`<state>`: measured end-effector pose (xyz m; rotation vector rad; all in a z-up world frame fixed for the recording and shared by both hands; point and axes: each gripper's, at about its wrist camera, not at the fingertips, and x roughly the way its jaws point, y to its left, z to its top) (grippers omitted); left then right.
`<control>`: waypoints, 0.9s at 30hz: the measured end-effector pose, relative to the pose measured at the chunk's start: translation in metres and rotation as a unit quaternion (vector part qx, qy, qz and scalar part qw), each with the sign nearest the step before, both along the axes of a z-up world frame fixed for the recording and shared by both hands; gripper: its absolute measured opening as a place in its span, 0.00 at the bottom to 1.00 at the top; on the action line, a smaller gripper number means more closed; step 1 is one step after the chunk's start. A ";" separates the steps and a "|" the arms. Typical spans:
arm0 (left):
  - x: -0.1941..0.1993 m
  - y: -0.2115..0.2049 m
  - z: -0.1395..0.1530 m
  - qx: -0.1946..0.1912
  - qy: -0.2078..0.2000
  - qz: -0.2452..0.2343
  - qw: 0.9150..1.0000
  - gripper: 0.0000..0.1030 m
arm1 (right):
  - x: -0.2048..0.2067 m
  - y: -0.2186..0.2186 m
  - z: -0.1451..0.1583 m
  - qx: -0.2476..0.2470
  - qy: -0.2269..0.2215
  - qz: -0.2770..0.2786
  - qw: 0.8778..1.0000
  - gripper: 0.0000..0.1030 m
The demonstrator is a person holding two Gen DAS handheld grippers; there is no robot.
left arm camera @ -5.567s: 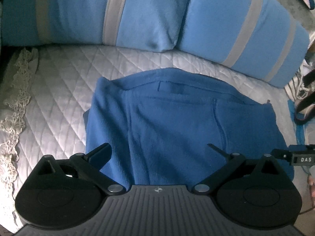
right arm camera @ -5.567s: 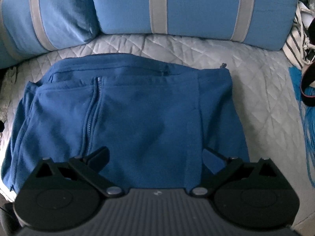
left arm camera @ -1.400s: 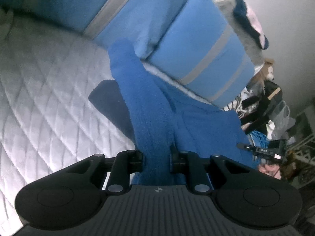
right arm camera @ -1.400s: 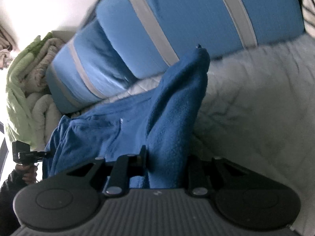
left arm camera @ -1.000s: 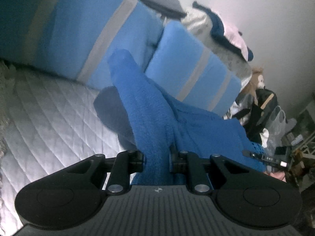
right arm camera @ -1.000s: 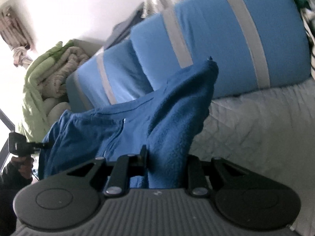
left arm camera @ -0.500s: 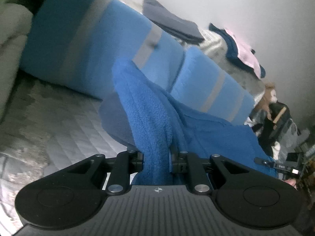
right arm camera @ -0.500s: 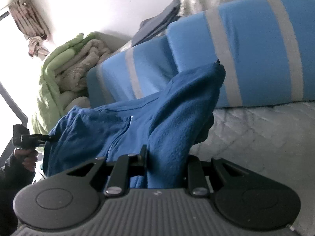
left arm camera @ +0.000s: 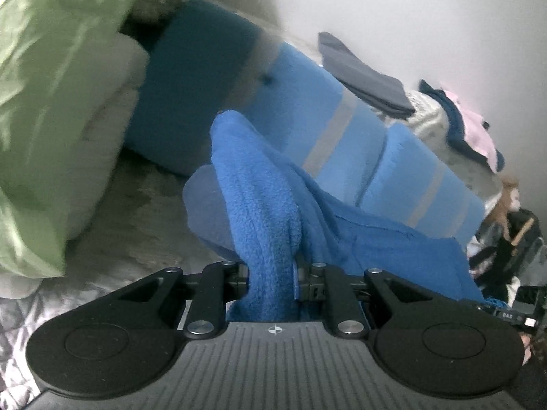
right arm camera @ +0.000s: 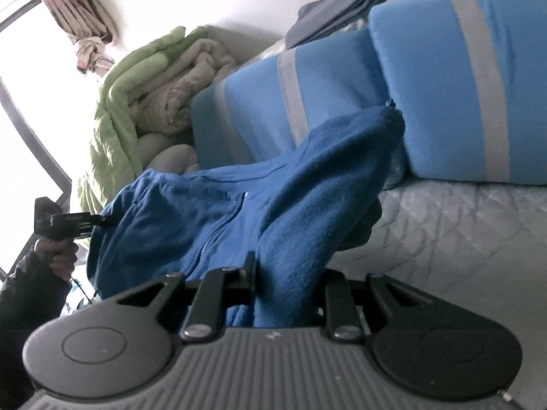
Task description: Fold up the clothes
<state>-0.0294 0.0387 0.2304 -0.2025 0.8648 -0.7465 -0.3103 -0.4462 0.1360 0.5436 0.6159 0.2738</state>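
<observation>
A blue fleece jacket (left arm camera: 259, 205) with a front zipper (right arm camera: 222, 232) is held up off the quilted bed between both grippers. My left gripper (left arm camera: 271, 282) is shut on one bunched corner of it, which stands up in a peak. My right gripper (right arm camera: 285, 287) is shut on the other corner (right arm camera: 324, 198). The rest of the jacket sags between the two. In the right wrist view, the left gripper (right arm camera: 73, 222) shows at the far left, in a person's hand (right arm camera: 56, 253).
Two blue pillows with grey stripes (right arm camera: 461, 78) lean along the wall behind the grey quilted bed (right arm camera: 461, 239). Green and beige bedding (right arm camera: 143, 78) is piled to the left. Folded dark clothes (left arm camera: 362, 75) lie on top of the pillows. More clutter (left arm camera: 512, 235) sits at the far right.
Both grippers shut on the jacket's near corners and lifted it off the bed. Over the last second they have kept rising and tilting, bringing the wall and piled bedding into view.
</observation>
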 end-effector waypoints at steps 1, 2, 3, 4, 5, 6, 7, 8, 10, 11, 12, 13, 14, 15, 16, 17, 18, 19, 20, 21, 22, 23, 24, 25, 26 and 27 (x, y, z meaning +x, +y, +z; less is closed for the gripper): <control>0.002 0.003 -0.001 0.001 0.001 0.003 1.000 0.18 | 0.004 0.004 -0.002 0.003 0.001 0.003 1.000 0.20; 0.004 0.006 -0.001 0.002 0.002 0.006 1.000 0.18 | 0.008 0.007 -0.004 0.006 0.002 0.005 1.000 0.20; 0.006 0.008 -0.002 0.003 0.003 0.009 1.000 0.18 | 0.013 0.011 -0.006 0.008 0.003 0.007 1.000 0.20; 0.008 0.010 -0.003 0.004 0.004 0.011 1.000 0.18 | 0.016 0.013 -0.008 0.010 0.003 0.009 1.000 0.20; 0.010 0.012 -0.003 0.004 0.005 0.014 1.000 0.18 | 0.019 0.014 -0.010 0.013 0.003 0.011 1.000 0.20; 0.012 0.014 -0.004 0.005 0.006 0.016 1.000 0.18 | 0.022 0.016 -0.011 0.015 0.004 0.012 1.000 0.20; 0.013 0.015 -0.005 0.004 0.006 0.016 1.000 0.18 | 0.025 0.017 -0.013 0.017 0.004 0.013 1.000 0.20; 0.014 0.015 -0.006 0.004 0.006 0.017 1.000 0.18 | 0.029 0.019 -0.015 0.020 0.004 0.014 1.000 0.20; 0.018 0.016 -0.008 0.008 0.005 0.020 1.000 0.18 | 0.034 0.021 -0.018 0.022 0.007 0.017 1.000 0.19; 0.020 0.016 -0.010 0.013 0.004 0.023 1.000 0.19 | 0.036 0.022 -0.020 0.021 0.009 0.019 1.000 0.20; 0.021 0.015 -0.011 0.024 0.000 0.029 0.999 0.24 | 0.038 0.022 -0.022 0.021 0.011 0.021 0.999 0.20; 0.022 0.012 -0.011 0.042 -0.009 0.039 0.998 0.33 | 0.041 0.023 -0.025 0.006 0.025 0.011 1.000 0.28; 0.023 0.010 -0.011 0.059 -0.018 0.049 0.997 0.40 | 0.044 0.025 -0.028 -0.010 0.039 0.001 0.999 0.54; 0.023 0.008 -0.012 0.076 -0.026 0.058 0.995 0.64 | 0.044 0.024 -0.030 -0.016 0.045 -0.005 0.999 0.68; 0.024 0.005 -0.012 0.094 -0.035 0.068 0.993 0.89 | 0.044 0.023 -0.031 -0.022 0.049 -0.011 0.998 1.00; 0.024 0.003 -0.013 0.111 -0.044 0.077 0.990 0.92 | 0.045 0.022 -0.032 -0.028 0.054 -0.016 0.998 1.00; 0.025 0.001 -0.013 0.128 -0.053 0.087 0.987 0.92 | 0.045 0.021 -0.034 -0.034 0.059 -0.022 0.997 1.00; 0.025 -0.001 -0.013 0.137 -0.055 0.090 0.985 0.94 | 0.046 0.020 -0.035 -0.040 0.064 -0.028 0.997 1.00; 0.026 -0.001 -0.013 0.136 -0.052 0.086 0.986 0.94 | 0.044 0.019 -0.035 -0.042 0.064 -0.032 0.997 1.00; 0.025 -0.003 -0.012 0.138 -0.051 0.084 0.986 0.94 | 0.043 0.018 -0.036 -0.045 0.065 -0.035 0.996 1.00; 0.024 -0.004 -0.012 0.143 -0.055 0.084 0.985 0.94 | 0.041 0.017 -0.037 -0.048 0.066 -0.038 0.996 1.00; 0.023 -0.006 -0.011 0.144 -0.055 0.082 0.985 0.94 | 0.040 0.016 -0.037 -0.049 0.067 -0.039 0.996 1.00; 0.023 -0.007 -0.011 0.143 -0.050 0.080 0.985 0.94 | 0.039 0.016 -0.037 -0.051 0.069 -0.041 0.996 1.00; 0.022 -0.008 -0.010 0.143 -0.048 0.078 0.985 0.94 | 0.038 0.016 -0.037 -0.052 0.068 -0.040 0.995 1.00; 0.021 -0.008 -0.010 0.145 -0.048 0.077 0.985 0.94 | 0.038 0.016 -0.037 -0.054 0.068 -0.039 0.995 1.00; 0.020 -0.006 -0.010 0.146 -0.049 0.077 0.985 0.94 | 0.037 0.016 -0.037 -0.055 0.067 -0.039 0.995 1.00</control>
